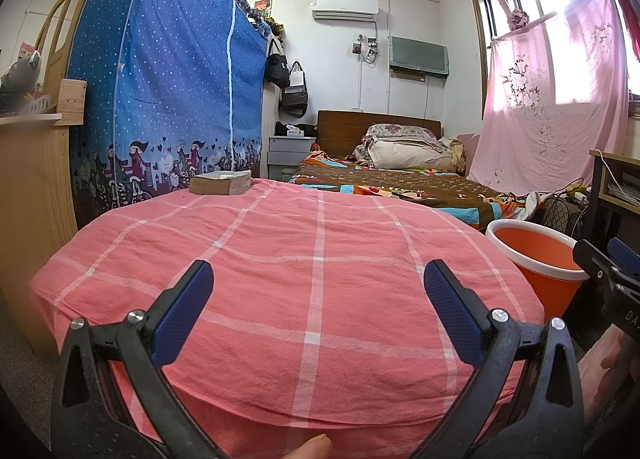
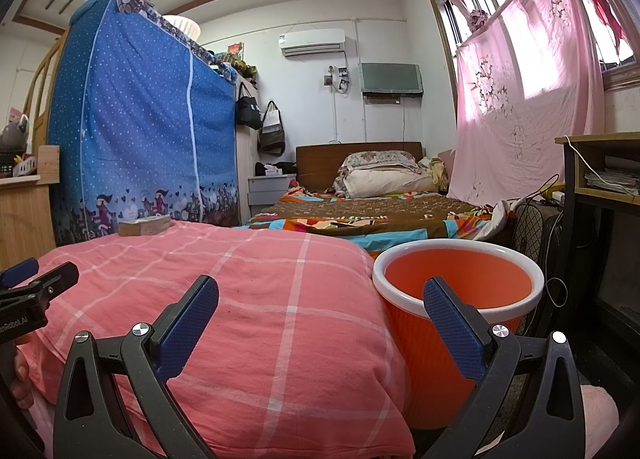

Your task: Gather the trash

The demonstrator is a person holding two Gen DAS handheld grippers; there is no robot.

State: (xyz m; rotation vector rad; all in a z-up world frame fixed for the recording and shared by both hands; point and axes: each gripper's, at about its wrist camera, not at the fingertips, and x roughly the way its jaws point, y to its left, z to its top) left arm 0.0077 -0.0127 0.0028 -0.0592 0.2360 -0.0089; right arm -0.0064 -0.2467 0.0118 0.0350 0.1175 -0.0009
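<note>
Left gripper (image 1: 318, 291), jaws apart, empty, hovering over pink checked quilt (image 1: 280, 259); right gripper (image 2: 320, 307) likewise gaping beside orange bin (image 2: 460, 323), probably positioned awaiting trash.

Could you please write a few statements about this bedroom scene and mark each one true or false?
1. Both grippers, left and right, have open jaws. True.
2. The orange bin stands left of the pink cushion. False: it stands to its right.
3. A book lies on the cushion's far left corner. True.
4. The right gripper holds trash. False: it holds nothing.
5. The bin is full. False: no trash shows inside.
</note>
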